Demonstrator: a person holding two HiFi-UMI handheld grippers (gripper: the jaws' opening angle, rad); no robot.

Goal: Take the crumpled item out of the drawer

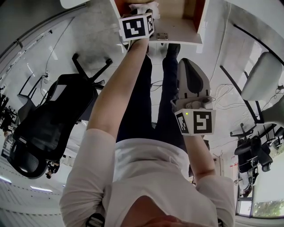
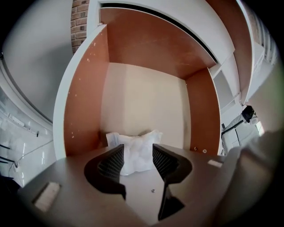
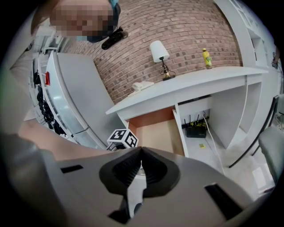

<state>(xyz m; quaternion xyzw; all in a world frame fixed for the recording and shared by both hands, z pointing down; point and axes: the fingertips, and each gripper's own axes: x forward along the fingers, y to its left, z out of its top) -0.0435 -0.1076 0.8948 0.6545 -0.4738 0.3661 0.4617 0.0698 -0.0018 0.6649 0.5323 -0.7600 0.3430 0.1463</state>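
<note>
The crumpled white item (image 2: 135, 153) lies at the near end of the open drawer (image 2: 84, 102), which has orange-brown walls and a pale floor. My left gripper (image 2: 137, 156) is open, its ribbed pads on either side of the item. I cannot tell whether they touch it. In the head view the left gripper (image 1: 142, 8) reaches into the drawer (image 1: 177, 35), where a bit of the white item (image 1: 140, 5) shows. My right gripper (image 1: 190, 64) hangs back over the floor, shut and empty. In its own view the right gripper (image 3: 141, 151) looks toward the drawer (image 3: 157, 133).
A black office chair (image 1: 49, 119) stands at the left and a white chair (image 1: 262, 75) at the right. The person's legs (image 1: 151, 88) stand before the drawer. On the white desk top are a lamp (image 3: 159, 53) and a yellow bottle (image 3: 206, 58). A router with cables (image 3: 195, 129) sits under it.
</note>
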